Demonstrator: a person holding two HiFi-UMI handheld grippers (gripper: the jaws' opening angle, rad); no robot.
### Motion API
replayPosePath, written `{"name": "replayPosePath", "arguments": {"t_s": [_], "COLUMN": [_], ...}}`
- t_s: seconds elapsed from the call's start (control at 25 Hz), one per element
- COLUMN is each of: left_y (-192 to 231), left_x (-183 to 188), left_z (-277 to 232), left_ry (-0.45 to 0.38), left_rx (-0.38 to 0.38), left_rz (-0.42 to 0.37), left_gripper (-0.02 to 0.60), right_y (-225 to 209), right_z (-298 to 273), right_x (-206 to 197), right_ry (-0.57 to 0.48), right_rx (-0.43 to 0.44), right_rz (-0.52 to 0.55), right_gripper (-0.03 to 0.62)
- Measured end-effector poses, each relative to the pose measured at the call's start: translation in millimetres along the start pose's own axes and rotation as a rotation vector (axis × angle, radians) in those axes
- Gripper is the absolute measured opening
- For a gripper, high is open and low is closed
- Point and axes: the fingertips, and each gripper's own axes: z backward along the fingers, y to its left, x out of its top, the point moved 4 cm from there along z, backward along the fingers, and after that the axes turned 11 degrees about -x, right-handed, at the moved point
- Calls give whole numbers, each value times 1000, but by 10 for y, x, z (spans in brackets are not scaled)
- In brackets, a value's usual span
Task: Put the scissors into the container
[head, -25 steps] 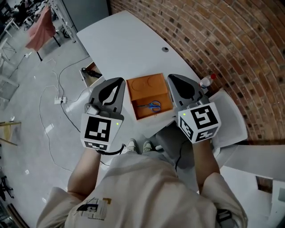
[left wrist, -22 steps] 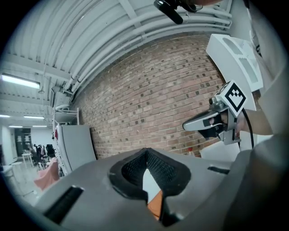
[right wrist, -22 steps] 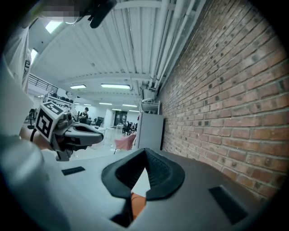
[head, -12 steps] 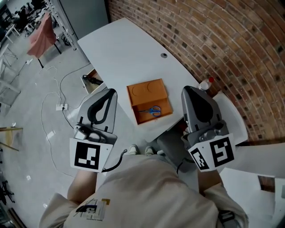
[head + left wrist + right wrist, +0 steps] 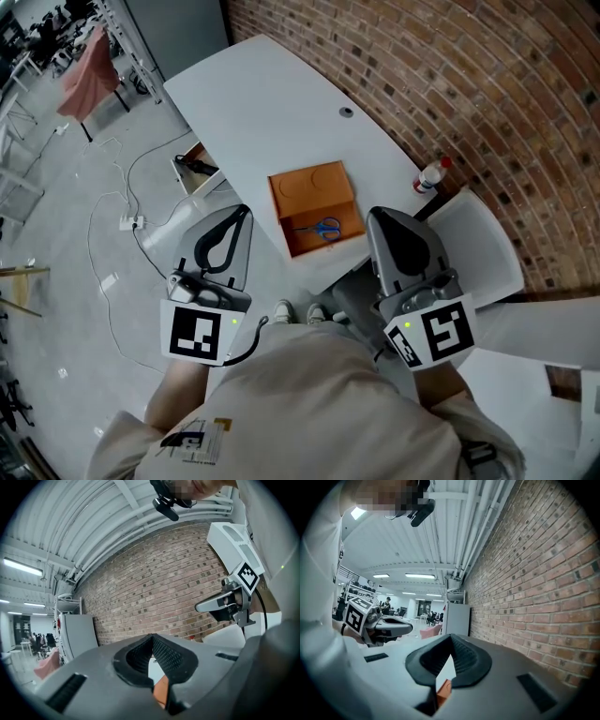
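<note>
Scissors [image 5: 322, 227] lie inside orange container [image 5: 309, 184] on desk [image 5: 262, 103]; left hand-held gripper [image 5: 240, 214] and right hand-held gripper [image 5: 381, 219] both pressed together, empty, flanking container, apart from it

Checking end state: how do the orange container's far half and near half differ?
The far half is flat, shows two circular outlines and holds nothing; the near half is a recessed tray holding the blue-handled scissors. The far half looks brighter; the near half is shadowed. Both are orange, adjoining on the white table.
</note>
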Motion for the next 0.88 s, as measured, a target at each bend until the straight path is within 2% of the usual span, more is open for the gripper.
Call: {"name": "replayPosePath", "arguments": {"t_s": [0.2,0.48,0.88], "left_y": [-63,-75,-105], "left_x": [-78,-82,-110], "left_z": [-3,31,-12], "left_ry": [29,35,43], "left_rx": [-18,-5,0], "left_rz": [3,14,12], "left_gripper": [8,9,8], "right_y": [25,71,6], "right_z": [19,27,26], "right_x": [-111,-82,-113], "right_ry": [27,11,4], "right_rx": [9,7,1], "right_rz": [-5,51,38], "right_gripper": [8,8,8]}}
